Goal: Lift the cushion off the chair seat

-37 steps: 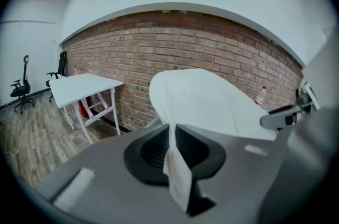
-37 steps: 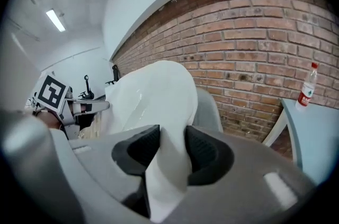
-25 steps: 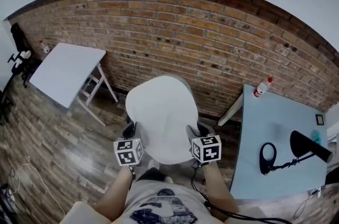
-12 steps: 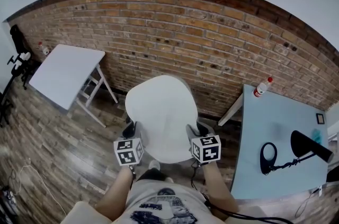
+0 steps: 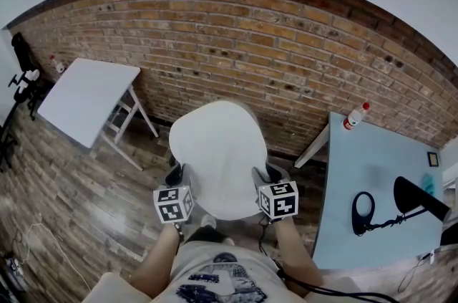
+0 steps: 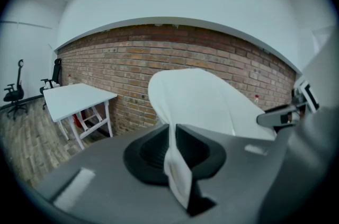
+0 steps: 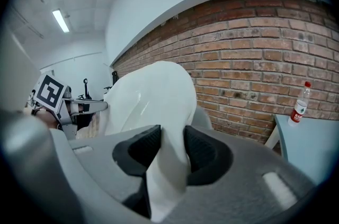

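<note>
The white cushion [image 5: 218,151] hangs in front of me, held up by its two side edges. My left gripper [image 5: 177,175] is shut on the cushion's left edge, and in the left gripper view a thin fold of the cushion [image 6: 206,96] is pinched between the black pads of that gripper [image 6: 174,146]. My right gripper [image 5: 263,176] is shut on the right edge; the right gripper [image 7: 172,151] has a thicker fold of the cushion [image 7: 153,96] between its pads. A grey part of the chair [image 7: 204,118] shows behind the cushion; the seat is hidden.
A brick wall [image 5: 286,58] runs behind. A white folding table [image 5: 86,97] stands to the left. At the right, a pale blue table [image 5: 372,172] carries a bottle [image 5: 356,117] and a black lamp [image 5: 415,198]. Office chairs [image 5: 25,72] stand at far left.
</note>
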Demonstrator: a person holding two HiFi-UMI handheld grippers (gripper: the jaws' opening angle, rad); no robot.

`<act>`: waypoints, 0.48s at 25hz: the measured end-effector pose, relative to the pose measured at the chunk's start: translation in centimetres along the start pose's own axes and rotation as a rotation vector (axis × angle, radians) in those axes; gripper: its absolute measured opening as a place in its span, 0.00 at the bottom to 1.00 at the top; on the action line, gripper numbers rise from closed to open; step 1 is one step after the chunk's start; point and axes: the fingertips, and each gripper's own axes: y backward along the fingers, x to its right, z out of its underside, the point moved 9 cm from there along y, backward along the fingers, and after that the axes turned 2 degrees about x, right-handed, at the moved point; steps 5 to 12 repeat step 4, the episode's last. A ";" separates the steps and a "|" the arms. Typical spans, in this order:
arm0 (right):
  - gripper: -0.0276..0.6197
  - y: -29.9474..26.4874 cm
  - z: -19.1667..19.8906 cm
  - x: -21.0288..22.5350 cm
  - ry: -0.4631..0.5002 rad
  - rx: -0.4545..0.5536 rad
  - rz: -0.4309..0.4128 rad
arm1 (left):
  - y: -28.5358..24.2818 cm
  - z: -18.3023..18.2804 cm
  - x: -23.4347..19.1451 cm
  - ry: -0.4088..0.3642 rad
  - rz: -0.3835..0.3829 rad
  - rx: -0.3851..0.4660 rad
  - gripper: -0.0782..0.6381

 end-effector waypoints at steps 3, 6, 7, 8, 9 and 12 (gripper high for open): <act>0.26 -0.4 -0.4 0.1 -0.002 -0.001 -0.001 | -0.5 -0.3 -0.2 0.001 0.000 -0.002 0.15; 0.26 -0.5 -0.6 0.2 -0.002 -0.001 -0.001 | -0.6 -0.5 -0.2 0.001 0.000 -0.003 0.15; 0.26 -0.5 -0.6 0.2 -0.002 -0.001 -0.001 | -0.6 -0.5 -0.2 0.001 0.000 -0.003 0.15; 0.26 -0.5 -0.6 0.2 -0.002 -0.001 -0.001 | -0.6 -0.5 -0.2 0.001 0.000 -0.003 0.15; 0.26 -0.5 -0.6 0.2 -0.002 -0.001 -0.001 | -0.6 -0.5 -0.2 0.001 0.000 -0.003 0.15; 0.26 -0.5 -0.6 0.2 -0.002 -0.001 -0.001 | -0.6 -0.5 -0.2 0.001 0.000 -0.003 0.15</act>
